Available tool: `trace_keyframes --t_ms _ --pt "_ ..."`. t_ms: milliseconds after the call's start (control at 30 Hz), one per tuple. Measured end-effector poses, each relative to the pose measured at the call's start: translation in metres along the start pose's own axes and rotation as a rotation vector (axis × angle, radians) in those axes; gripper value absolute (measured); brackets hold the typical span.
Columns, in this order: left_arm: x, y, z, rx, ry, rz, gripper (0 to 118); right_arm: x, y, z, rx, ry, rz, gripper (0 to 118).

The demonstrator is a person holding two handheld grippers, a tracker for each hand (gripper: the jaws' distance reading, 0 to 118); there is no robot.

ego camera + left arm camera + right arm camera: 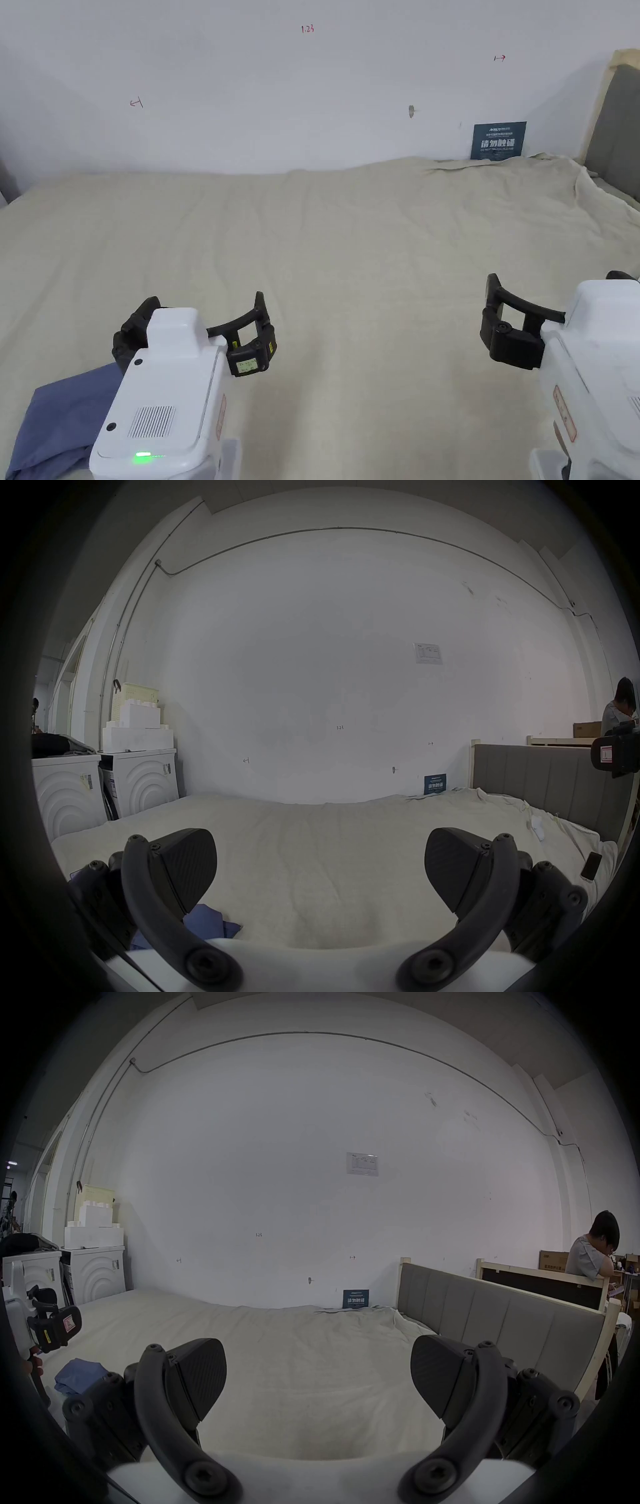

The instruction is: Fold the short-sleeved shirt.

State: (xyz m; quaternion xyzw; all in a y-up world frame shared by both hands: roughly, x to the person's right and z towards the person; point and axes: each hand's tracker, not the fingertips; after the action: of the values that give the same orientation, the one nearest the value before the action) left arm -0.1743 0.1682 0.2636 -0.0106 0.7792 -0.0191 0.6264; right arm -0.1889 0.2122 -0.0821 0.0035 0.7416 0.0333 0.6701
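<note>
head view has the bed (350, 250) spread across the middle of the frame, its pale sheet lightly wrinkled and bare over most of its width. the shirt (56, 419) sits at the lower left corner of the frame, a blue bundle lying bunched on the sheet, partly hidden behind the left gripper (200, 337). that gripper hangs above the bed just beside the shirt, jaws spread apart and holding nothing. the right gripper (562, 300) is at the lower right of the frame, well apart from the shirt; one of its jaws is cut off by the frame edge here.

left gripper view shows the shirt (207, 927) at the lower left, below the gripper's own left jaw, with both jaws wide apart over bare sheet. right gripper view shows that gripper's jaws (318, 1383) equally wide apart and empty, with the shirt (78, 1374) at the far left of the frame.

as a judgement, the folding has not started: the shirt looks crumpled rather than laid flat, and no neat fold is visible. picking it up, spreading it on the open sheet and making every fold all seem left to do.
</note>
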Motion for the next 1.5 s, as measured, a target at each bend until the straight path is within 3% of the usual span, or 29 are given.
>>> trace_keyframes --t_ms 100,167,300,433,633,1067,1300,1500 --pt "0.0 0.0 0.001 -0.003 -0.002 -0.001 118 0.0 0.001 -0.001 -0.047 0.0 -0.033 108" --pt "0.001 0.0 0.001 -0.005 -0.003 -0.001 118 0.001 0.004 -0.003 -0.114 0.004 -0.11 108" --pt "0.0 0.0 0.002 -0.005 -0.005 0.0 118 -0.002 0.013 -0.009 -0.315 -0.096 -0.237 108" --pt "-0.001 0.001 0.001 -0.006 -0.007 0.0 118 -0.009 0.021 -0.015 -0.467 -0.177 -0.234 108" --pt "-0.003 0.003 0.001 0.0 -0.001 0.001 118 -0.007 0.027 -0.021 -0.546 -0.158 -0.296 108" --pt "-0.004 0.003 0.0 0.001 -0.002 -0.002 118 -0.004 0.023 -0.021 -0.484 -0.169 -0.253 108" --pt "-0.004 0.006 0.001 0.008 0.001 -0.001 118 -0.006 0.016 -0.01 -0.209 -0.098 -0.112 108" --pt "-0.004 0.007 0.001 0.011 0.0 -0.004 118 -0.011 0.003 -0.005 -0.016 -0.1 -0.016 108"
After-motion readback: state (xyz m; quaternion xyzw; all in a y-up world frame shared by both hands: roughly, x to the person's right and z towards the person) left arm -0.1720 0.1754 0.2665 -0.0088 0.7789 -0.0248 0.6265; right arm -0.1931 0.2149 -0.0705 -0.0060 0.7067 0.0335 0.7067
